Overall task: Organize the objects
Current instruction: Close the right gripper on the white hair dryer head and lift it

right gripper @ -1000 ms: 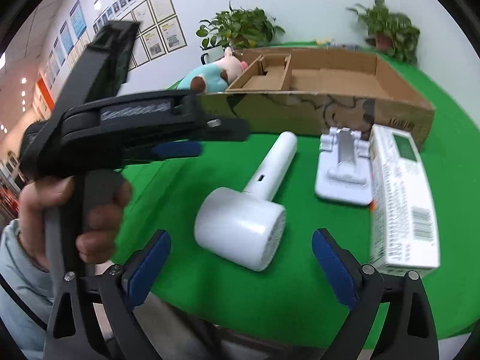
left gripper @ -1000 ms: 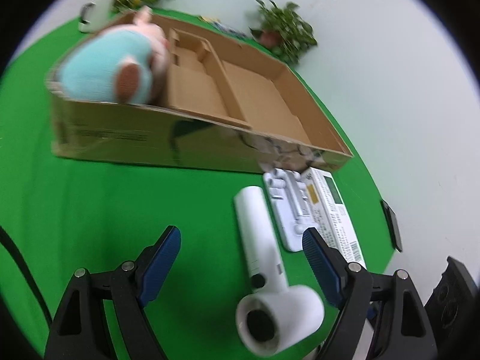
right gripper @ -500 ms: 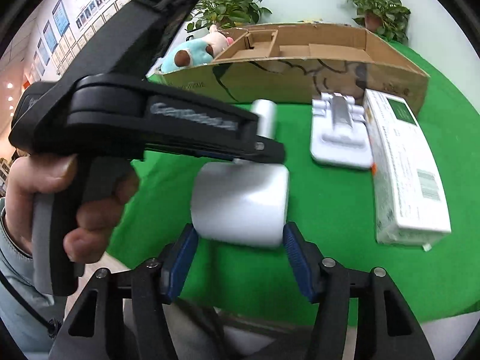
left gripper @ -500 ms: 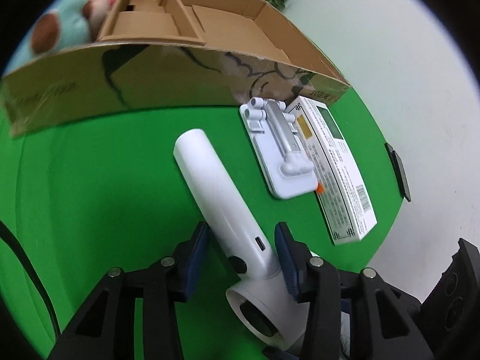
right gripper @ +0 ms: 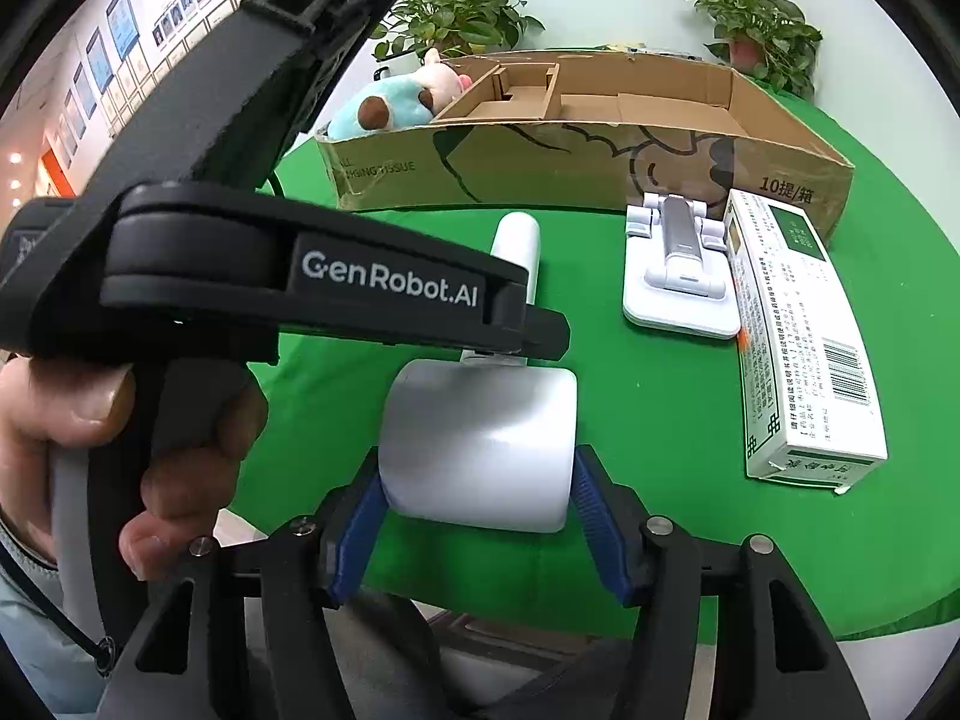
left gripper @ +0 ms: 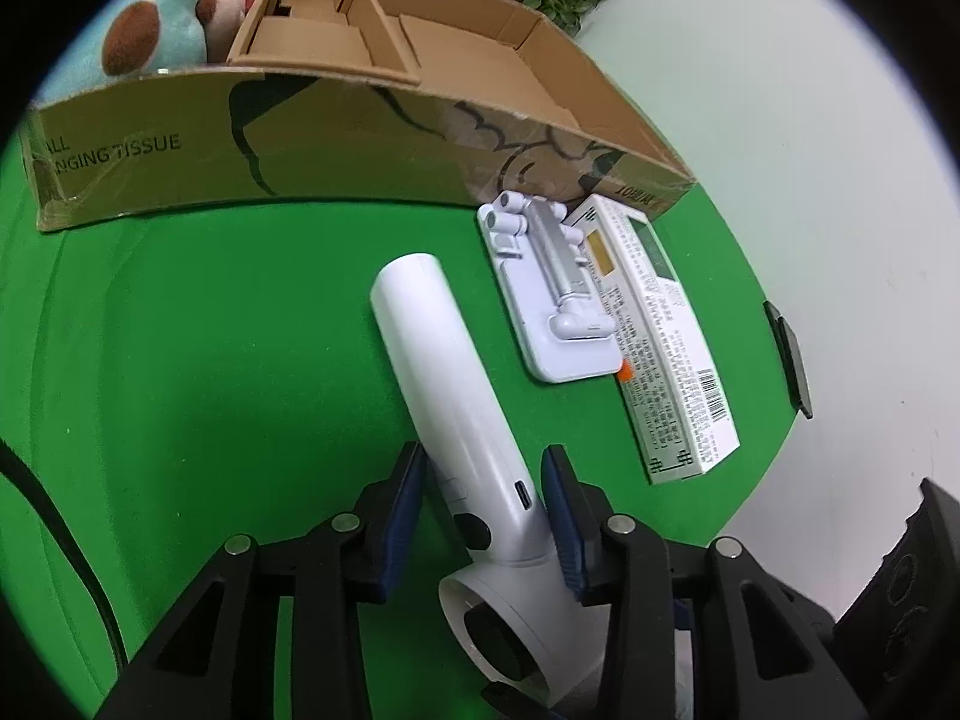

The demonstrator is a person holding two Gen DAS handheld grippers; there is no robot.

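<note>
Count on the green tabletop (left gripper: 180, 330): one white hair dryer (left gripper: 456, 396), one white folding stand (left gripper: 552, 294), one white-and-green printed carton (left gripper: 666, 348), one long cardboard box (left gripper: 360, 138) with inner dividers, one plush toy (left gripper: 162, 36) lying at the box's 9 o'clock end, and two potted plants (right gripper: 462, 18) beyond the box. The left gripper (left gripper: 486, 504) has its blue-padded fingers (left gripper: 405, 498) closed to a narrow gap around the dryer's handle just above the barrel; the right-hand pad bears on the handle, while contact on the left-hand pad cannot be confirmed. In the right wrist view the right gripper (right gripper: 477, 510) has its fingers (right gripper: 360, 522) spread moderately wide and clamped on either side of the dryer's barrel, both pads touching it. The dryer lies near the tabletop's 6 o'clock edge, its handle pointing toward 12 o'clock at the box. The folding stand lies flat at the dryer's 2 o'clock, just beside the box's front wall. The carton lies touching the stand's 3 o'clock side. The person's hand (right gripper: 108, 450) gripping the left gripper's body appears at 9 o'clock in the right wrist view.
</note>
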